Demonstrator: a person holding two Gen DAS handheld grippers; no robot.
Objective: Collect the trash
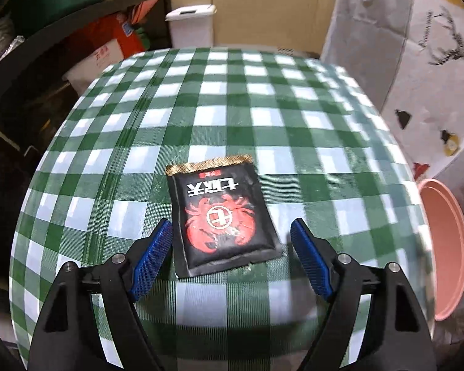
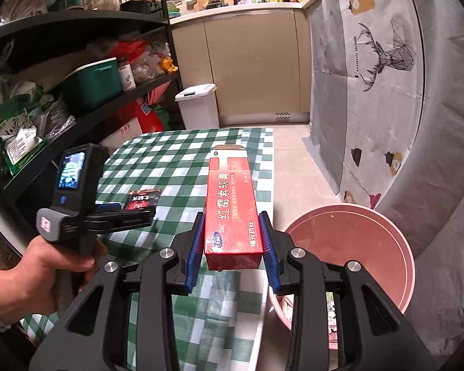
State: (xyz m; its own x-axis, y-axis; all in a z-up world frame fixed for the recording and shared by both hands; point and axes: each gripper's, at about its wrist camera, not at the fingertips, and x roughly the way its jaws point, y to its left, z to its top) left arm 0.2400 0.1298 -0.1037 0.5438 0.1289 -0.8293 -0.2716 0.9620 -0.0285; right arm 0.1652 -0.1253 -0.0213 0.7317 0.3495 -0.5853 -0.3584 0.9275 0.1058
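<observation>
A black snack packet with a red crab print (image 1: 221, 216) lies flat on the green checked table (image 1: 263, 99). My left gripper (image 1: 232, 232) is open, its blue pads on either side of the packet's near end, not closed on it. My right gripper (image 2: 232, 232) is shut on a long red medicine box (image 2: 232, 204), held above the table's right edge. The packet (image 2: 142, 201) and the left gripper (image 2: 108, 213) also show in the right wrist view. A pink bin (image 2: 349, 256) stands on the floor beside the table, just right of the box.
A white lidded bin (image 2: 198, 108) stands beyond the table's far end. Black shelving (image 2: 46, 92) full of bags and tubs runs along the left. A covered appliance with a deer print (image 2: 386, 92) stands on the right. The pink bin (image 1: 445, 247) shows at the table's right edge.
</observation>
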